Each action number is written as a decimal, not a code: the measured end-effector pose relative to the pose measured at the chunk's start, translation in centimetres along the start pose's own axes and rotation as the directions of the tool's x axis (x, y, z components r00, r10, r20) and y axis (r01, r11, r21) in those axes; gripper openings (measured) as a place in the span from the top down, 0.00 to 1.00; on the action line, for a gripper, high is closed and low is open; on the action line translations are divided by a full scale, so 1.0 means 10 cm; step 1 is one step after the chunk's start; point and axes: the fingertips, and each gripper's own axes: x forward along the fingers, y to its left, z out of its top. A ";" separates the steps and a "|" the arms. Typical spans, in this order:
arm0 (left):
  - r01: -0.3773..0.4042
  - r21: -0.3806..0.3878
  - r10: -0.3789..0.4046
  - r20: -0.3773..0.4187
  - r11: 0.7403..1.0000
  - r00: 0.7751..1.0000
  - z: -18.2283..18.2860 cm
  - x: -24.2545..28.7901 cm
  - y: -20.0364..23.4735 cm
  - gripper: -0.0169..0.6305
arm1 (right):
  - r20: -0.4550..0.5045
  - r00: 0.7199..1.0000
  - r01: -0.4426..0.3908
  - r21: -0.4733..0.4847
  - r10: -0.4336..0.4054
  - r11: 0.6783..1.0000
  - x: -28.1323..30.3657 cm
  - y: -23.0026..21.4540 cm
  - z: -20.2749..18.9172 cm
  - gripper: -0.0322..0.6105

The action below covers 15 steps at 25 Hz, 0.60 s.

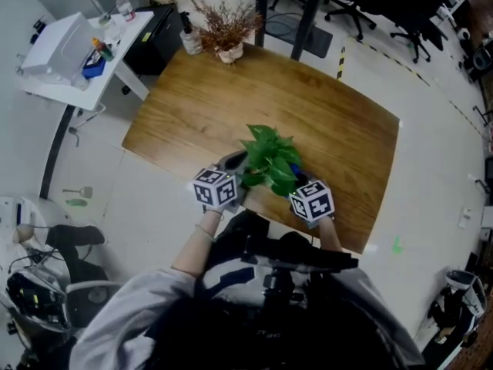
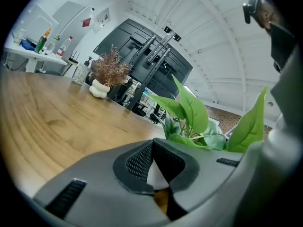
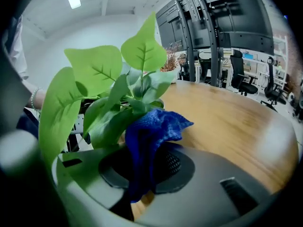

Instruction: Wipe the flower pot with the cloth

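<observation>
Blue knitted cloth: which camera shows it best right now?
The right gripper view: the blue knitted cloth sits large at centre, pinched between the right gripper's jaws in front of green leaves. In the head view, leaves and the gripper cover it; the left gripper view lacks it.

The left gripper is seen with its jaws closed on a white edge of the flower pot. Green leaves are shown rising just behind the jaws. A wooden surface is spread out to the left, and a dried plant in a white vase is set at its far edge.
</observation>
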 end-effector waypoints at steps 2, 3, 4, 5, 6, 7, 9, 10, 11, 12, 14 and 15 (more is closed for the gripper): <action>0.009 -0.006 -0.009 0.003 1.000 1.000 0.03 0.02 0.01 0.97 | -0.031 0.999 -0.013 -0.017 0.012 1.000 0.06 0.03 -0.04 0.82; 0.015 -0.005 -0.015 0.001 1.000 1.000 0.05 0.03 0.02 0.97 | -0.047 0.999 -0.018 -0.024 0.016 1.000 0.08 0.04 -0.05 0.82; 0.021 -0.004 -0.021 -0.002 1.000 1.000 0.06 0.04 0.03 0.97 | -0.063 0.998 -0.021 -0.030 0.019 0.999 0.11 0.06 -0.07 0.82; 0.027 -0.004 -0.027 -0.004 1.000 1.000 0.07 0.05 0.04 0.97 | -0.079 0.997 -0.026 -0.037 0.023 0.999 0.13 0.07 -0.09 0.82; 0.033 -0.008 -0.033 -0.006 0.999 0.999 0.08 0.05 0.06 0.97 | -0.095 0.995 -0.032 -0.046 0.027 0.998 0.16 0.09 -0.11 0.82; 0.038 -0.015 -0.038 -0.004 0.999 0.999 0.09 0.06 0.07 0.97 | -0.109 0.994 -0.037 -0.057 0.031 0.998 0.18 0.10 -0.12 0.82; 0.047 -0.032 -0.047 0.005 0.998 0.999 0.10 0.08 0.10 0.97 | -0.125 0.991 -0.048 -0.075 0.038 0.996 0.22 0.12 -0.14 0.82; 0.048 -0.036 -0.048 0.009 0.998 0.999 0.11 0.09 0.11 0.97 | -0.129 0.991 -0.054 -0.078 0.044 0.995 0.24 0.12 -0.15 0.82; 0.046 -0.035 -0.046 0.010 0.998 0.999 0.12 0.10 0.12 0.97 | -0.131 0.990 -0.061 -0.081 0.049 0.995 0.25 0.12 -0.15 0.82; 0.042 -0.027 -0.041 0.008 0.999 0.999 0.12 0.11 0.12 0.97 | -0.131 0.990 -0.065 -0.086 0.053 0.994 0.26 0.11 -0.16 0.82; 0.030 -0.002 -0.030 0.005 1.000 1.000 0.13 0.10 0.12 0.97 | -0.128 0.990 -0.069 -0.087 0.058 0.994 0.26 0.09 -0.18 0.82; 0.024 0.008 -0.024 0.007 1.000 1.000 0.15 0.08 0.11 0.97 | -0.125 0.990 -0.070 -0.077 0.060 0.995 0.23 0.08 -0.19 0.82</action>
